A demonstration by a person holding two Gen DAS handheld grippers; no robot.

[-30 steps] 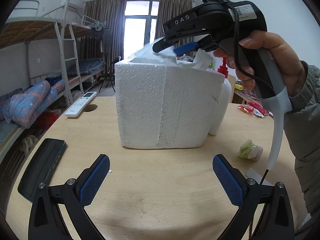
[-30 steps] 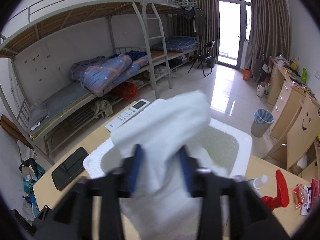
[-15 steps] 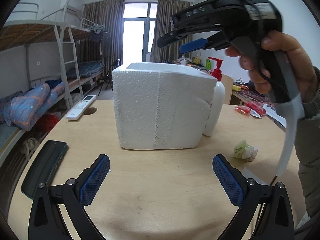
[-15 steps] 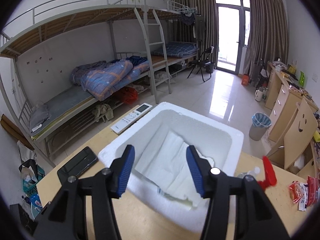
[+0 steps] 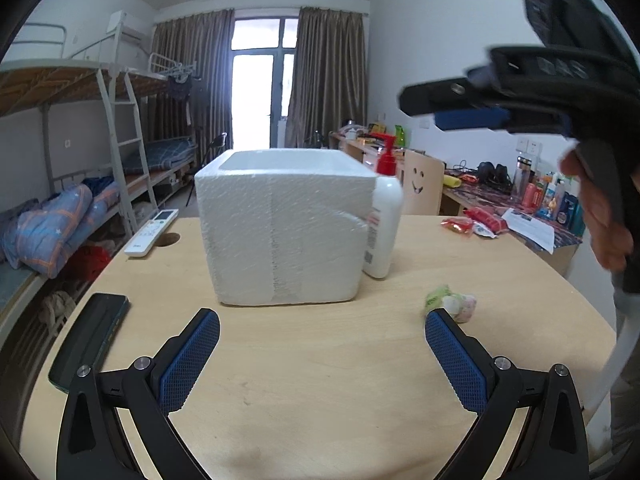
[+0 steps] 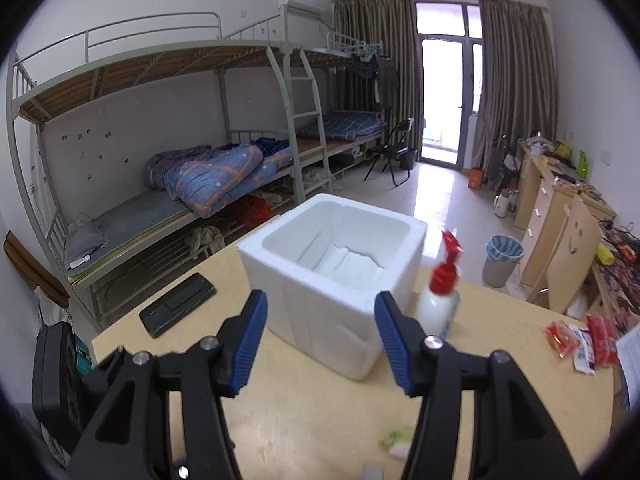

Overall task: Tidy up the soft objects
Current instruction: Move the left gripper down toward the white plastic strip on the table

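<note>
On the table [image 5: 320, 380], the foam box [image 5: 280, 236] anchors the scene, white cloth [image 6: 348, 266] lying folded inside it. Your right tool [image 6: 318, 338], jaws just opening and empty, hangs in front of the box; your left tool [image 5: 322, 354] gapes wide, holding nothing. Right of the box, the small crumpled soft bundle [image 5: 452, 302] looks light and squashy — pinch it gently across its middle.

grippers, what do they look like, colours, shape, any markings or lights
Both are black, angular two-finger frames with silver screws at the joints and blue cross-hatched pads: the left gripper and the right gripper. From the left wrist view, the right one has a grey handle, a green light on top and a white strip trailing below. The hand ends in a dark sleeve.
</note>
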